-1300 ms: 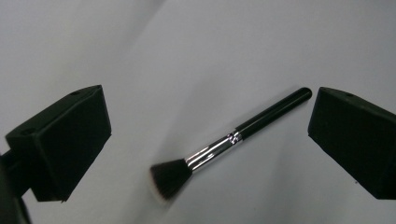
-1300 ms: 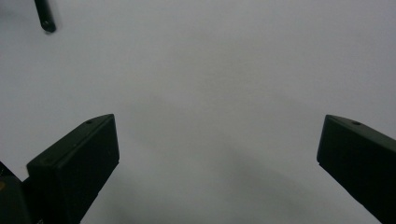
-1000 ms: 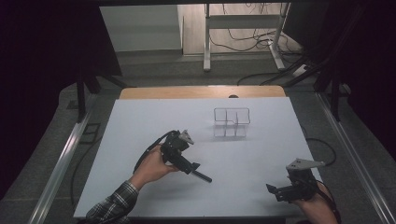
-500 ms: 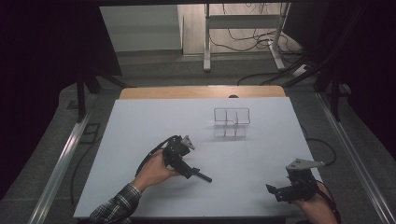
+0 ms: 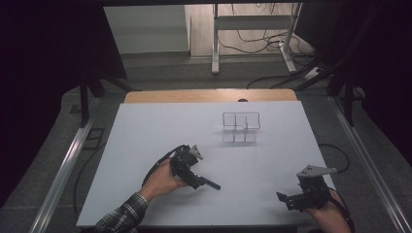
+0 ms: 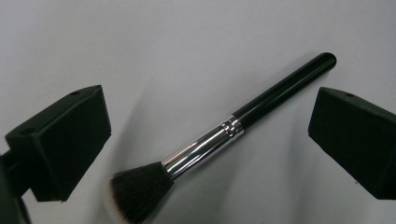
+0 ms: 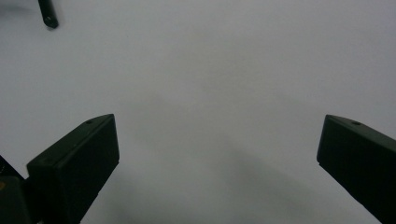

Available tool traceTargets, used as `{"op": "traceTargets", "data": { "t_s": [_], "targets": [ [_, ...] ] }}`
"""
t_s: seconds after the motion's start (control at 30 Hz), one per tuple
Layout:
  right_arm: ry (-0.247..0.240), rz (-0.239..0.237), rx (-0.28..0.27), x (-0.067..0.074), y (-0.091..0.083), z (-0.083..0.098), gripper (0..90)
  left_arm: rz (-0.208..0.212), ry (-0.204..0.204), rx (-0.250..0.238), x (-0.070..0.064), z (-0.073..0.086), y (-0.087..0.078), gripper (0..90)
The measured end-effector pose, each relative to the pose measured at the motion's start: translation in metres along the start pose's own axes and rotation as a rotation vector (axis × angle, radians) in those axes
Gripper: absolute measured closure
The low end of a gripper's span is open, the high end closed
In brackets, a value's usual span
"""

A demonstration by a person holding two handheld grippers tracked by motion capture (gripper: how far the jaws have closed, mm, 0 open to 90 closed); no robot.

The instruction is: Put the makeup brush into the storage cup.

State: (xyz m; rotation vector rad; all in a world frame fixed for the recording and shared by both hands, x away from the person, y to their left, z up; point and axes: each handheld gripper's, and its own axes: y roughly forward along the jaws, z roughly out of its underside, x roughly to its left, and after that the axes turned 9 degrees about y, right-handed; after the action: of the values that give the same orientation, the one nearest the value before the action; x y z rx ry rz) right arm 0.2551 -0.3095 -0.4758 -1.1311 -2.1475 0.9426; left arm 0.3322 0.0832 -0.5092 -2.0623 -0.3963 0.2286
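with its jaws spread wide around the makeup brush (image 6: 219,140) lying flat on the white counter (image 5: 145,141), the left gripper (image 6: 205,140) should close squarely across the silver ferrule, while the right gripper (image 7: 219,158) idles open near the counter's front edge

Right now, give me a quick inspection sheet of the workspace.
Surface: white table top, bare wood strip at the far edge.
Job's things: makeup brush lying flat between the open jaws of the left tongs, untouched; clear compartment organizer standing farther back.
Clutter: nothing seen.
Grippers: left tongs open over the brush; right tongs open, low at the near right corner, holding nothing.
Cables: one trails from the left tongs; more lie on the floor beyond.
Surroundings: dark curtains, metal stand legs behind.
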Motion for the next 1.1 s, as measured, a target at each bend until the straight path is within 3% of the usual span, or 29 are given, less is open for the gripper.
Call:
{"op": "traceTargets", "data": {
  "t_s": [0.1, 0.4, 0.63, 0.73, 0.87, 0.9, 0.93, 0.97, 1.0, 1.1],
  "targets": [
    [0.0, -0.001, 0.003, 0.0, 0.0, 0.0, 0.0, 0.006, -0.004, 0.0, 0.0, 0.002, 0.003, 0.0],
    [-0.004, -0.003, 0.008, 0.001, 0.001, 0.0, 0.0, -0.004, 0.033, 0.04, -0.004, 0.003, 0.011, 2.0],
    [-0.009, -0.002, 0.016, 0.001, 0.001, 0.001, 0.0, 0.0, 0.054, 0.062, -0.007, 0.004, 0.013, 11.3],
    [-0.009, -0.002, 0.017, 0.001, 0.001, 0.001, 0.0, 0.0, 0.061, 0.063, -0.008, 0.004, 0.01, 18.4],
    [-0.009, -0.001, 0.023, 0.001, 0.002, 0.001, 0.0, 0.008, 0.067, 0.063, -0.01, 0.005, 0.005, 47.0],
    [-0.009, -0.001, 0.023, 0.001, 0.002, 0.001, 0.0, 0.005, 0.072, 0.071, -0.01, 0.005, 0.003, 47.0],
    [-0.013, -0.001, 0.022, 0.001, 0.002, 0.001, 0.0, 0.014, 0.084, 0.086, -0.011, 0.006, 0.001, 70.8],
    [-0.013, -0.001, 0.022, 0.001, 0.002, 0.001, 0.0, 0.014, 0.084, 0.086, -0.011, 0.006, 0.001, 76.6],
    [-0.014, -0.001, 0.023, 0.001, 0.002, 0.001, 0.0, 0.02, 0.058, 0.077, -0.01, 0.007, 0.0, 76.9],
    [-0.016, -0.002, 0.023, 0.001, 0.002, 0.001, 0.0, 0.024, 0.061, 0.085, -0.01, 0.006, 0.0, 77.1]
  ]
}}
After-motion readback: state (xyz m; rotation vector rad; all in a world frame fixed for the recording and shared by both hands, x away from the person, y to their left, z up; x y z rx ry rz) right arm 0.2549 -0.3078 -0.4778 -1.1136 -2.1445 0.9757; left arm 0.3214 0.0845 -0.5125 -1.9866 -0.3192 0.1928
